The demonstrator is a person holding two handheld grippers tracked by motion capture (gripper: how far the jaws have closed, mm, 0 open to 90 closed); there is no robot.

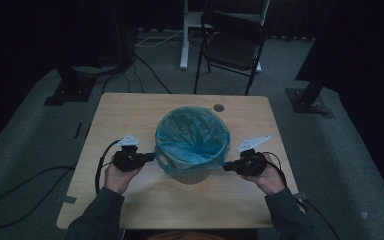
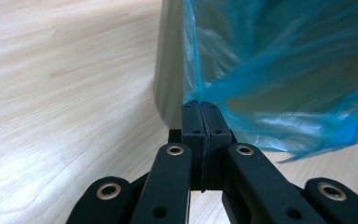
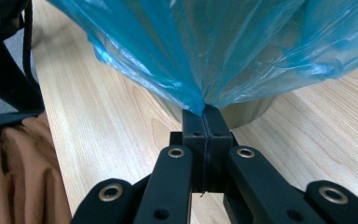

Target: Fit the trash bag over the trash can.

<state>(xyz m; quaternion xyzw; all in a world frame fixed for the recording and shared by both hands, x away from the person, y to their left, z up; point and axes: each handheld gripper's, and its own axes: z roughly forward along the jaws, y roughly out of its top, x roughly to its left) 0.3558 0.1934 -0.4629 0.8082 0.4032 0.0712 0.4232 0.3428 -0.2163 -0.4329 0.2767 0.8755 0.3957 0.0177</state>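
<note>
Standing at the middle of the desk (image 1: 130,107), the bin (image 1: 192,175) wears a blue bag (image 1: 192,135) folded over its rim. The left tongs (image 2: 200,106) are pinched tight on the bag's hem at one side, and the right tongs (image 3: 204,111) on the opposite side.

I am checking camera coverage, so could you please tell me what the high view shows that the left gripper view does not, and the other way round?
The high view alone takes in the whole bin with the bag's open mouth, both hands, the right gripper at the bin's right side, the folding chair and the floor cables. The left gripper view alone gives the close detail: the left gripper shut, jaws together, pinching the hem of the blue bag beside the bin wall. Both show the wooden table, the bin, the blue bag and the left gripper.
</note>
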